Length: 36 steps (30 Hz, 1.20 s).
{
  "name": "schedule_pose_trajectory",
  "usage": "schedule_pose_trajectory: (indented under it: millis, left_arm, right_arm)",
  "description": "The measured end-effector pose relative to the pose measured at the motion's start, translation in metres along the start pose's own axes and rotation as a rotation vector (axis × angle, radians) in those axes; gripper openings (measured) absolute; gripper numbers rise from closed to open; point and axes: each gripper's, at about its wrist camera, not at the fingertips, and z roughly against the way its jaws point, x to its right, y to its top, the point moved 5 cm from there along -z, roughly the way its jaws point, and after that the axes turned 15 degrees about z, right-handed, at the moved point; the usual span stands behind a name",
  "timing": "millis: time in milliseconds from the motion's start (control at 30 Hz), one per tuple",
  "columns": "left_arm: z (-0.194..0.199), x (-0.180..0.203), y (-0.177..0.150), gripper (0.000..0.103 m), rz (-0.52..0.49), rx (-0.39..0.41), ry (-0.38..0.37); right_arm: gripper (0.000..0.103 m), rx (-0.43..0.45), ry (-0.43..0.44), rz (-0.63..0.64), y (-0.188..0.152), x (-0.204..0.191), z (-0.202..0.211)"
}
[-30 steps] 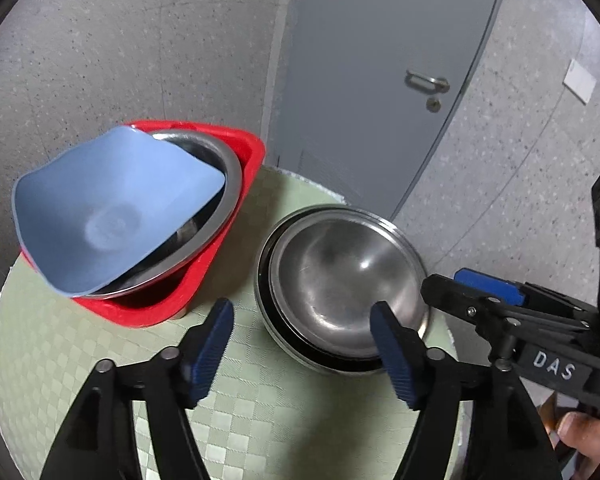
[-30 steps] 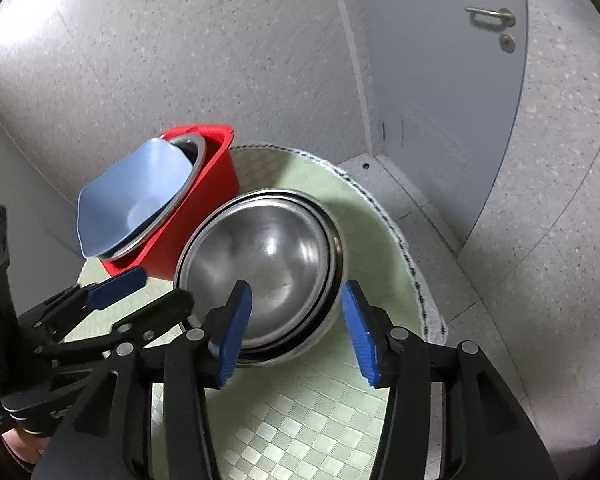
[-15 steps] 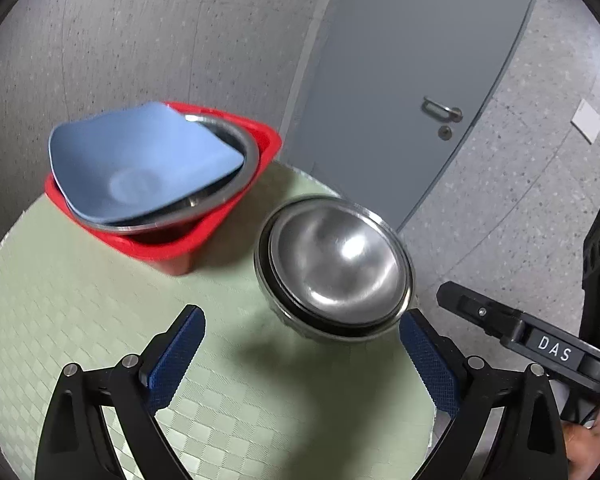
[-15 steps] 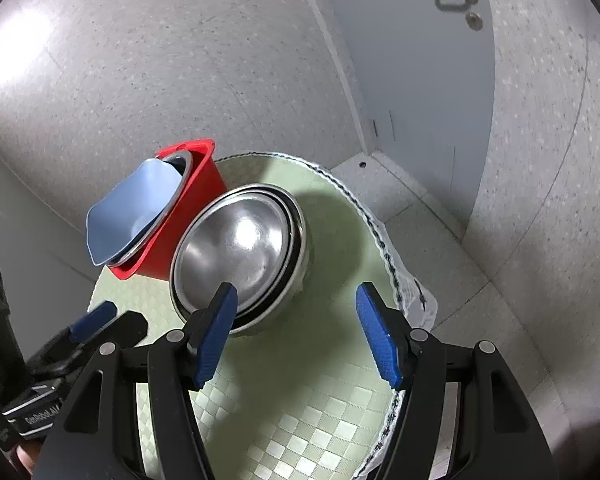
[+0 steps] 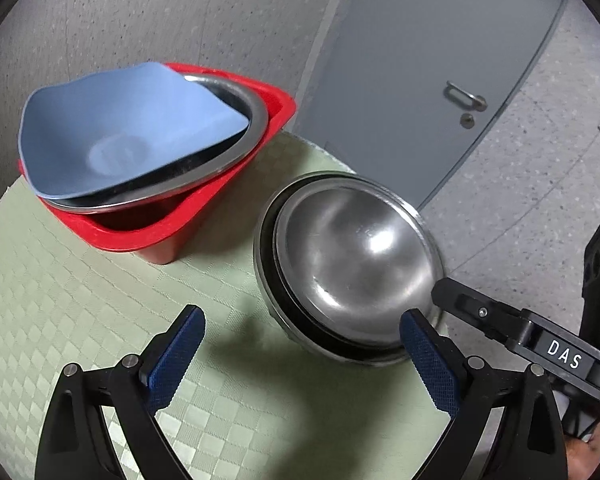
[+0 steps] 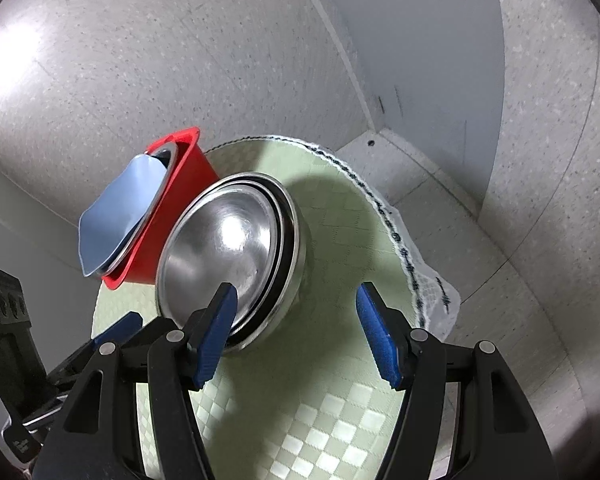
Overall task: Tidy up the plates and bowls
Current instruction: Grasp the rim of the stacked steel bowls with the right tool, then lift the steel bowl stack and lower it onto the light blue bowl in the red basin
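Note:
A stack of steel bowls (image 5: 348,264) sits on the round green table, also in the right wrist view (image 6: 228,248). Behind it a red bin (image 5: 172,224) holds a tilted steel plate (image 5: 236,148) with a blue plate (image 5: 120,136) on top; the bin (image 6: 180,192) and blue plate (image 6: 120,212) show in the right view too. My left gripper (image 5: 300,348) is open and empty, just in front of the bowls. My right gripper (image 6: 296,332) is open and empty, near the bowls' right front edge. It also shows in the left wrist view (image 5: 500,320).
The green checked tablecloth (image 5: 60,300) covers the small round table, its fringed edge (image 6: 400,240) hanging at the right. A speckled wall and a grey door (image 5: 420,60) stand close behind. Floor lies beyond the table's right edge.
Both grippers have opened wider and pulled back and up from the steel bowls. The bowls, bin and plates have stayed in place.

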Motion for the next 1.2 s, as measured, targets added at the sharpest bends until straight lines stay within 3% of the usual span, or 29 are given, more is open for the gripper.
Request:
schedule_pose_trajectory:
  millis: [300,533,600,667,833,1200]
  left_arm:
    - [-0.032,0.001,0.011,0.092,0.004,-0.029,0.020]
    - [-0.053,0.009,0.018,0.056,-0.027,-0.066,-0.021]
    - [-0.058,0.011,0.021,0.055,-0.045,-0.065,-0.013]
    - [-0.060,0.011,0.023,0.054,-0.045,-0.064,-0.014]
    - [-0.053,0.009,0.023,0.046,-0.038,-0.070,-0.025]
    - [-0.009,0.023,0.027,0.046,-0.076,0.010,-0.061]
  right_arm:
    - [0.064,-0.051,0.027,-0.024,0.006,0.005,-0.034]
    - [0.059,-0.078,0.050,-0.030,0.006,0.007,-0.052]
    - [0.047,-0.084,0.066,-0.026,0.005,0.004,-0.055]
    - [0.042,-0.078,0.082,-0.017,0.006,-0.001,-0.055]
    - [0.041,-0.077,0.067,-0.010,0.003,-0.005,-0.052]
    - [0.041,-0.013,0.060,0.011,0.012,-0.018,-0.013]
